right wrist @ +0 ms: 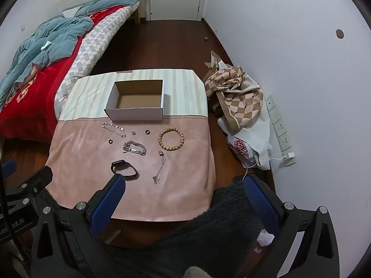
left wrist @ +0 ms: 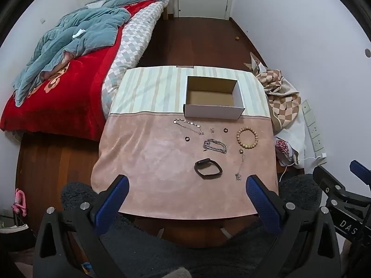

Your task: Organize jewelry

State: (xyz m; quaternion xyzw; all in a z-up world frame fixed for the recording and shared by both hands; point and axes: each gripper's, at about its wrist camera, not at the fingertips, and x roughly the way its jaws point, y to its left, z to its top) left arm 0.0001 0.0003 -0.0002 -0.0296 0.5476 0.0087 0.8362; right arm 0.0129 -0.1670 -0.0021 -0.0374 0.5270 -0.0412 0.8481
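An empty white cardboard box (left wrist: 213, 112) (right wrist: 134, 113) stands at the middle of a small cloth-covered table (left wrist: 148, 162) (right wrist: 185, 185). In front of it lie a wooden bead bracelet (left wrist: 247, 136) (right wrist: 171, 139), a chunky silver chain bracelet (left wrist: 215, 146) (right wrist: 135, 148), a thin disc chain (left wrist: 188, 126) (right wrist: 114, 128), a thin pendant necklace (left wrist: 240, 165) (right wrist: 160, 168), a black watch band (left wrist: 208, 169) (right wrist: 126, 167) and two small dark rings (left wrist: 187, 138) (left wrist: 225, 130). My left gripper (left wrist: 187, 185) is open and empty above the table's near edge. My right gripper (right wrist: 185, 185) is open and empty, low at the near right corner.
A bed with a red blanket (left wrist: 58, 97) and a blue quilt (left wrist: 76, 41) lies to the left. A checkered bag (right wrist: 238, 97) and a power strip (right wrist: 279, 127) with a cable are on the floor against the right wall. A dark fleece (right wrist: 208, 227) lies below the grippers.
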